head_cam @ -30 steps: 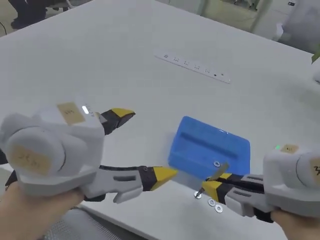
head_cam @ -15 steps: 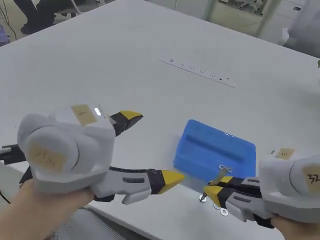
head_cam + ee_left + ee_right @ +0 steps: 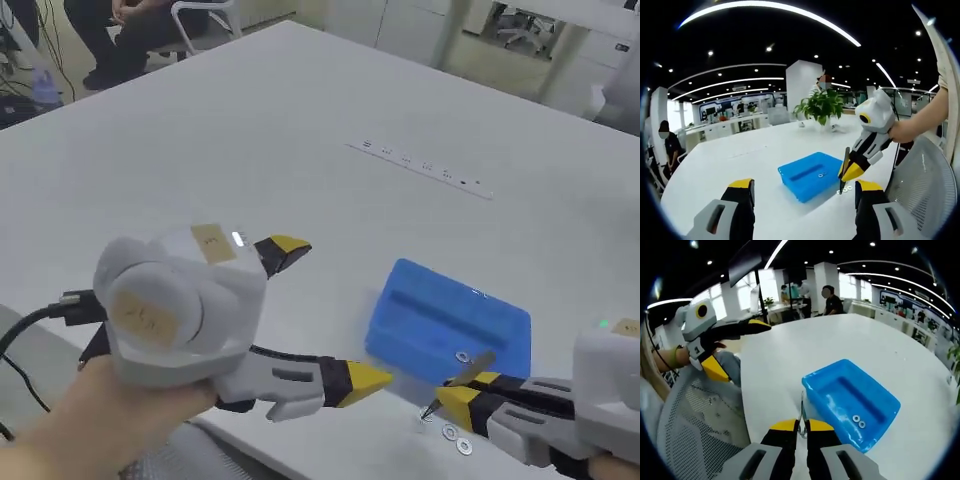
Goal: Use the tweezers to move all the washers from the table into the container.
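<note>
Wide white table [image 3: 300, 120] across the whole scene, and at its near edge the back of a grey mesh chair [image 3: 695, 430]. On the table, close to that near edge, sits the blue container [image 3: 445, 315], a shallow rectangular tray lying flat.

Over to the left gripper [image 3: 338, 312]: it hangs above the table to the left of the container, its yellow-tipped jaws spread wide with nothing between them. Released, plainly, and its own view shows open air between the two jaws.

Now the right gripper [image 3: 458, 395], low at the table's edge just in front of the container. Its jaws are pinched close together and they are clenched on the tweezers [image 3: 472, 366], gripping them partway along.

A long, narrow power strip [image 3: 420, 168] lies flat far across the table, well apart from all this.

The tweezers slant down from the jaws, tips aimed at the tabletop just in front of the container's near wall. Whether the tips hold anything is too small to tell.

Smallest of all: two washers [image 3: 858, 421] already lie side by side on the container floor, and loose washers [image 3: 458, 438], at least two, rest on the table beside the tweezers' tips.
</note>
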### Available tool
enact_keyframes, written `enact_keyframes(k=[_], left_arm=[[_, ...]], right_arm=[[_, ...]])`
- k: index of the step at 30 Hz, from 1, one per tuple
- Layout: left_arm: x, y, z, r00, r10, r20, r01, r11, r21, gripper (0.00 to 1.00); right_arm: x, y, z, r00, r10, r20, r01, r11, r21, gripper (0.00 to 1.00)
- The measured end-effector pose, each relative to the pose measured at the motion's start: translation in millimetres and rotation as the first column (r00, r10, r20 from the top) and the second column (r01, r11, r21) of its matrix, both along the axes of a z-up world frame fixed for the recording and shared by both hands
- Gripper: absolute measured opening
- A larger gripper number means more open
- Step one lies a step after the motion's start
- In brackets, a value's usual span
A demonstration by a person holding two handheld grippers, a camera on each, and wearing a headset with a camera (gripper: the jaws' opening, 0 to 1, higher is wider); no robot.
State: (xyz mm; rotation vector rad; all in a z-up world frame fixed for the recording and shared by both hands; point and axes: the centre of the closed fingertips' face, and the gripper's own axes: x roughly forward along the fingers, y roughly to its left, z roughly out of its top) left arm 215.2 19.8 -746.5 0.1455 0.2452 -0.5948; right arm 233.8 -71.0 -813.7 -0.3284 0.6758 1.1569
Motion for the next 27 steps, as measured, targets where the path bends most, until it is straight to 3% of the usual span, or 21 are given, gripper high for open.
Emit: enact_keyframes(k=[4, 6, 9, 12, 20, 27], left_arm=[[-1.1, -3.7, -0.6, 1.0, -0.011, 0.003, 0.011, 1.0, 0.016, 0.85], [-0.3, -1.0, -1.9, 1.0, 0.004, -0.003, -0.003, 1.0, 0.025, 0.85], [1.8, 3.9, 2.9, 1.0, 0.029, 0.004, -0.029, 0.999, -0.016, 0.84], [2.3, 4.9, 3.2, 0.999, 0.035, 0.003, -0.035, 0.999, -0.024, 0.85], [1.5, 1.2, -2.0, 1.0, 0.024, 0.001, -0.024, 1.0, 0.02, 0.83], [2.0, 1.3, -5.3, 1.0, 0.026, -0.015, -0.026, 1.0, 0.011, 0.83]], right_arm=[[1.4, 3.8, 1.8, 1.0, 0.005, -0.009, -0.005, 1.0, 0.01, 0.03], [0.6, 9.2, 4.6, 0.999, -0.004, -0.038, 0.006, 0.999, 0.039, 0.03], [2.3, 14.1, 10.4, 1.0, 0.0, -0.03, 0.002, 0.999, 0.053, 0.03], [8.4, 14.0, 18.0, 1.0, 0.004, -0.016, -0.003, 0.998, 0.064, 0.03], [14.1, 18.0, 41.2, 0.999, -0.007, -0.038, 0.011, 0.993, 0.116, 0.03], [21.6, 21.8, 47.0, 0.999, -0.011, -0.046, 0.017, 0.99, 0.14, 0.03]])
